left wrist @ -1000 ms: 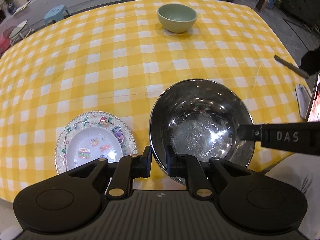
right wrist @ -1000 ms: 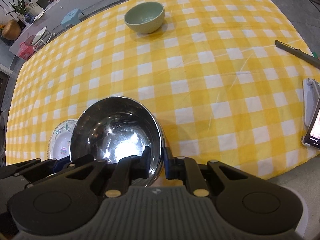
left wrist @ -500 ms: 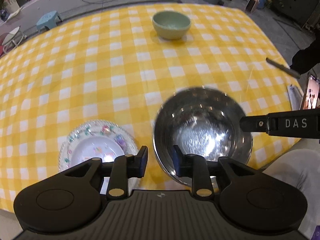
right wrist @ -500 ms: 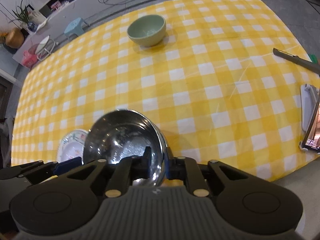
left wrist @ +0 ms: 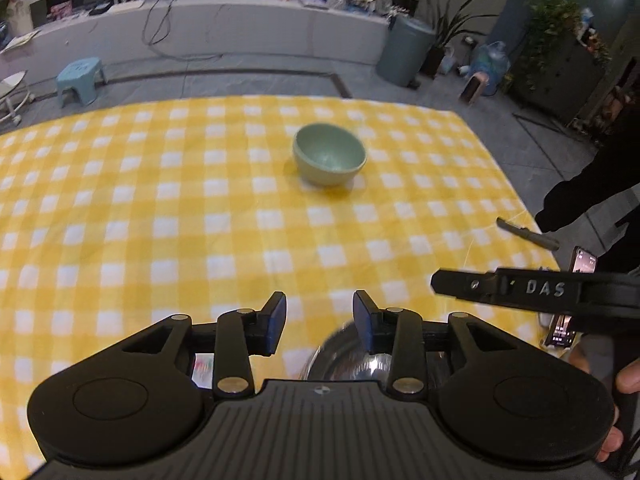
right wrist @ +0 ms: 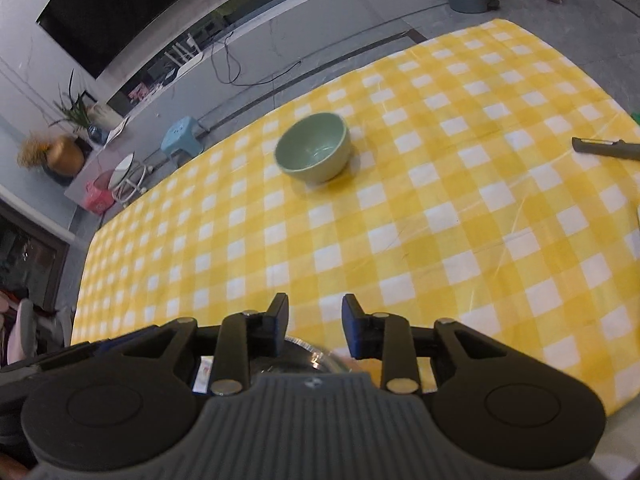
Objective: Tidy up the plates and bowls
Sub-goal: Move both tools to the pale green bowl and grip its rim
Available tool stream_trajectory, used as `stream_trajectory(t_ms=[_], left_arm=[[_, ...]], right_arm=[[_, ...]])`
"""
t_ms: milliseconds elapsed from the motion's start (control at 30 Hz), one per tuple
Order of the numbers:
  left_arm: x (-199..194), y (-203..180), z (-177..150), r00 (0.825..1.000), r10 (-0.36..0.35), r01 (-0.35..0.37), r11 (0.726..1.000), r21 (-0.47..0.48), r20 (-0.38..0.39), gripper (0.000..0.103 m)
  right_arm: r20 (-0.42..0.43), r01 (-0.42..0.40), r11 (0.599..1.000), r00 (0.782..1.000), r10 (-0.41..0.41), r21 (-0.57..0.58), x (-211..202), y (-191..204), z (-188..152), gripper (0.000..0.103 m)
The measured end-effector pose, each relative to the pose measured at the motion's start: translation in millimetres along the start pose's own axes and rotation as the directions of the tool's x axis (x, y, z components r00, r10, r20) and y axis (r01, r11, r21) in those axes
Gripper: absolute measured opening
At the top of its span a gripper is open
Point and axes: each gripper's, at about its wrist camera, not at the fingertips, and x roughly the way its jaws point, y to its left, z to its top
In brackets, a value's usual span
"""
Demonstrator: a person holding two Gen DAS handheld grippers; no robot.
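Both hand-held grippers, left (left wrist: 319,322) and right (right wrist: 315,326), are hanging wide open, gripping nothing. Steel bowl (left wrist: 352,354) is sitting beneath them, well short of green bowl (left wrist: 329,159) on bench (left wrist: 120,220).

You're over a tablecloth (left wrist: 160,216) in yellow-and-white check, w/ a plain pale-green bowl (left wrist: 329,153) on it. Near edge: a shiny silver steel bowl (left wrist: 344,354). Your left gripper (left wrist: 319,322) and right gripper (right wrist: 315,324) are black w/ dark-blue pads. A dark grey pen (right wrist: 606,147) at right; light-blue stool (left wrist: 79,79) beyond the table.
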Motion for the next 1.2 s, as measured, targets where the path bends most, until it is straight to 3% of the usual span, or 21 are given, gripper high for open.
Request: stream_trajectory(t_ms=[333,400,833,1000,1200], left_arm=[[40.7,6.8,34.9,0.999,-0.037,0.037,0.999,0.027,0.009,0.046],[49.2,8.4,43.1,0.998,-0.057,0.057,0.998,0.013,0.000,0.046],[114.6,28.0,88.7,0.992,-0.124,0.126,0.984,-0.127,0.028,0.050],[136.8,39.9,103.1,0.991,-0.121,0.131,0.973,-0.191,0.061,0.050],[158.1,44.2,120.8,0.996,-0.066,0.077,0.980,-0.181,0.068,0.051]], right_arm=[[0.016,-0.043,0.989,0.999,0.041,0.138,35.8,-32.2,31.5,0.038],[0.021,-0.049,0.986,0.999,0.046,0.161,43.8,-37.5,39.8,0.042],[0.095,-0.058,0.980,0.995,0.041,0.191,94.3,-63.2,89.1,0.043],[0.111,-0.092,0.974,0.991,0.070,0.208,113.0,-57.2,105.2,0.042],[0.123,-0.084,0.982,0.990,0.064,0.171,140.1,-38.5,119.0,0.042]])
